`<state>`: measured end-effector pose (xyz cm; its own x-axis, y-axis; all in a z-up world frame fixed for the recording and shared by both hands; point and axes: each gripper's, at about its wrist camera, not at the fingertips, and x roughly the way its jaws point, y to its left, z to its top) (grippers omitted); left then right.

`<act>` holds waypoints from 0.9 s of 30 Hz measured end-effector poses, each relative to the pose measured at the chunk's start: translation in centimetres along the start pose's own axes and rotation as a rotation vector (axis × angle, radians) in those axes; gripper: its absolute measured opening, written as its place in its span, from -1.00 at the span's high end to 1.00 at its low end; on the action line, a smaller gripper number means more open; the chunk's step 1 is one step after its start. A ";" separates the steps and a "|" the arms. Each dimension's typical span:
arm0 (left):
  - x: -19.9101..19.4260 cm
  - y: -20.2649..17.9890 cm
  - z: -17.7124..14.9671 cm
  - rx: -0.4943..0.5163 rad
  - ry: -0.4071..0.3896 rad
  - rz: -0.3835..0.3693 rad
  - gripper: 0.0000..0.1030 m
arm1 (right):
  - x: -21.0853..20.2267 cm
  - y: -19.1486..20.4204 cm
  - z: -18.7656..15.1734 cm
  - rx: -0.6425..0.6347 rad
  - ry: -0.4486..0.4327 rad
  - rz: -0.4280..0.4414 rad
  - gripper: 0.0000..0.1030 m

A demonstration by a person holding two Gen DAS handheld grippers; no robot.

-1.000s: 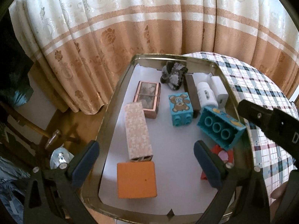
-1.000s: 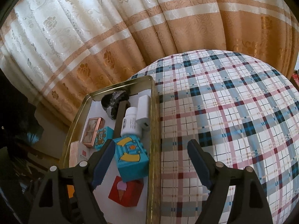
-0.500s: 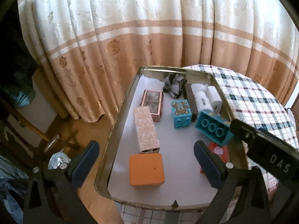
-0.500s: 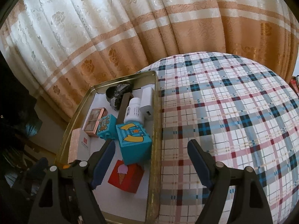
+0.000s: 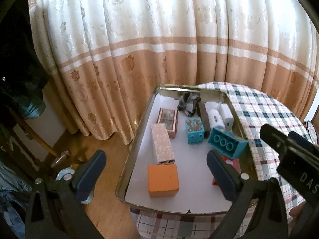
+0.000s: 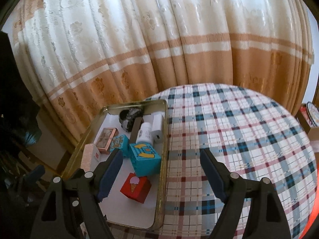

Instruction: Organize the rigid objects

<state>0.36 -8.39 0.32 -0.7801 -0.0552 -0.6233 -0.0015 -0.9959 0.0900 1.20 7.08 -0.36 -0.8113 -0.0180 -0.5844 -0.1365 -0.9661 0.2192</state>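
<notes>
Left gripper: wide, empty; orange cube between its fingers.
Right gripper: wide, empty, over tray rim.
Right view only: ice-cream picture on red box.

Tray on table's left edge; blocks inside; curtain behind.

Red block half behind left gripper
</notes>
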 end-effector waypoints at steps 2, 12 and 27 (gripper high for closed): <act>-0.6 0.0 0.2 0.002 -0.019 -0.002 -0.99 | -0.7 0.3 0.2 -0.011 -0.021 -0.001 -0.66; -2.4 -0.4 0.6 0.026 -0.064 0.012 -0.99 | -2.8 0.4 0.9 -0.001 -0.061 0.003 -0.72; -3.3 0.0 0.8 0.023 -0.065 0.044 -0.99 | -4.4 0.1 0.4 0.007 -0.108 -0.002 -0.73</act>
<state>2.46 -8.13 3.03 -0.8187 -0.0936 -0.5666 0.0199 -0.9907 0.1349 4.54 7.20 2.58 -0.8676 0.0127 -0.4972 -0.1421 -0.9644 0.2232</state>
